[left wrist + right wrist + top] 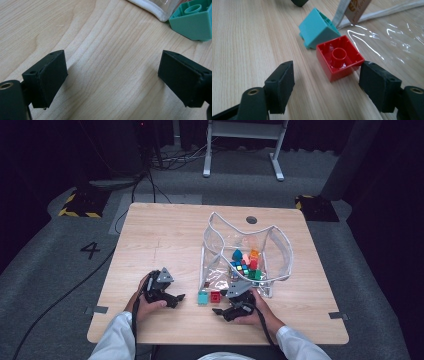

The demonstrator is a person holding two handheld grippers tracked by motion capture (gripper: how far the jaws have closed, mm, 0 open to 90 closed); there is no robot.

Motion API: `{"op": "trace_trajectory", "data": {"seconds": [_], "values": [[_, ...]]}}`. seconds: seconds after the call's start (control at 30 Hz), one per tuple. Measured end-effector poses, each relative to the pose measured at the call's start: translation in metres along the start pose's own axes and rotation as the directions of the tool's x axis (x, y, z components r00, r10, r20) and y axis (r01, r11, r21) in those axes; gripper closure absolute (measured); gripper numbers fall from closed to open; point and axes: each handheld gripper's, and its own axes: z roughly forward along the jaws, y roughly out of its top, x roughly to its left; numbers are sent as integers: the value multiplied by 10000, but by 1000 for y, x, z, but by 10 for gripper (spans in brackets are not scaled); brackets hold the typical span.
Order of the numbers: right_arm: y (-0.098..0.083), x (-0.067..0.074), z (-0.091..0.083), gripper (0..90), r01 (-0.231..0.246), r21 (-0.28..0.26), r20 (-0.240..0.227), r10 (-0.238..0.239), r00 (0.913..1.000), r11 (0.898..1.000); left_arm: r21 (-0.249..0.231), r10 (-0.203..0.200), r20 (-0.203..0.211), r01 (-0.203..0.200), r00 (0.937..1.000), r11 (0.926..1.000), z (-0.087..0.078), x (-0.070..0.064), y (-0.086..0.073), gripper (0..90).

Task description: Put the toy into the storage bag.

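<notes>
The red block (339,57) lay hollow side up on the table (244,37), in the middle of the right gripper view, just ahead of the right gripper (325,83). That gripper's jaws stood wide apart and clasped nothing; the block sat beyond the gap, nearest the right-hand jaw, though whether its corner touched that jaw was hard to tell. In the high view the red block (215,296) sat in the lower middle of the frame, close to the right gripper (218,311).

Touching the red block, toward the upper left of the right gripper view, lay the teal block (318,28), tipped on its side. In the high view the teal block (202,298) sat just left of the red one.

Behind both, at centre right of the high view, stood the clear bag (245,251), open-mouthed, with a heap of coloured blocks (246,264) inside.

The left gripper (179,298) rested at lower left of centre, jaws spread and empty over bare wood, the teal block (193,21) in the upper right corner of its view.
</notes>
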Motion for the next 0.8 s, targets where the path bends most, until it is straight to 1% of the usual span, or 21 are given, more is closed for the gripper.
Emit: {"op": "trace_trajectory", "data": {"seconds": [0.03,0.07,0.1,0.13,0.17,0.2,0.23,0.27,0.3,0.37,0.4,0.43,0.47,0.53,0.57,0.63,0.67,0.7,0.73,0.77,0.8], "values": [[1,1,1,290,15,16,41,-15,10000,10000,-2,-2,0,2,10000,10000,0,0,0,88],[2,1,2,299,195,43,126,-196,9997,9998,-2,-1,0,1,10000,10000,0,0,0,88],[3,1,4,310,285,-85,134,-284,9995,9996,-1,2,-1,-2,10000,10000,0,0,0,88],[4,1,4,321,197,49,235,-198,9995,9998,-1,-1,0,1,10000,10000,0,0,0,88],[5,1,5,327,298,47,238,-299,9993,9995,0,1,0,-1,10000,10000,0,0,0,88],[6,2,8,331,51,-203,37,-50,10000,9998,-1,0,-1,0,10000,10000,0,0,0,88],[7,1,8,337,398,-77,248,-396,9989,9992,-1,1,-2,-1,10000,10000,0,0,0,88],[8,4,8,348,7,27,267,-7,9996,10000,-1,3,-1,-3,10000,10000,0,0,0,88],[9,3,9,354,224,-20,349,-223,9991,9997,-2,-1,1,1,10000,10000,0,0,0,88],[11,6,11,353,-107,40,314,106,9995,9999,-2,2,-1,-2,10000,10000,0,0,0,88],[11,4,13,361,392,-92,346,-388,9986,9992,0,0,1,0,10000,10000,0,0,0,88],[12,6,12,376,8,33,382,-9,9993,10000,-4,0,1,0,10000,10000,0,0,0,88],[12,5,13,392,79,-129,338,-75,9994,9999,-2,2,0,-2,10000,10000,0,0,0,88],[11,5,11,457,76,-41,335,-75,9994,10000,-3,0,-1,0,10000,10000,0,0,0,88],[11,5,12,464,204,-202,195,-200,9996,9996,-2,2,-2,-2,10000,10000,0,0,0,88],[10,6,10,499,90,-161,198,-87,9998,9998,-2,6,0,-6,10000,10000,0,0,0,88],[9,6,10,500,195,-226,126,-192,9997,9996,-3,3,-1,-3,10000,10000,0,0,0,88],[9,6,9,506,164,-230,134,-161,9998,9996,-2,4,-1,-4,10000,10000,0,0,0,88],[8,7,8,509,26,-229,78,-24,10000,9997,-4,4,-1,-4,10000,10000,0,0,0,88],[7,6,7,510,211,-244,28,-210,9998,9995,-2,6,-1,-6,10000,10000,0,0,0,88],[6,7,5,513,144,-180,1,-144,9999,9997,-3,7,0,-7,10000,10000,0,0,0,88]]}}
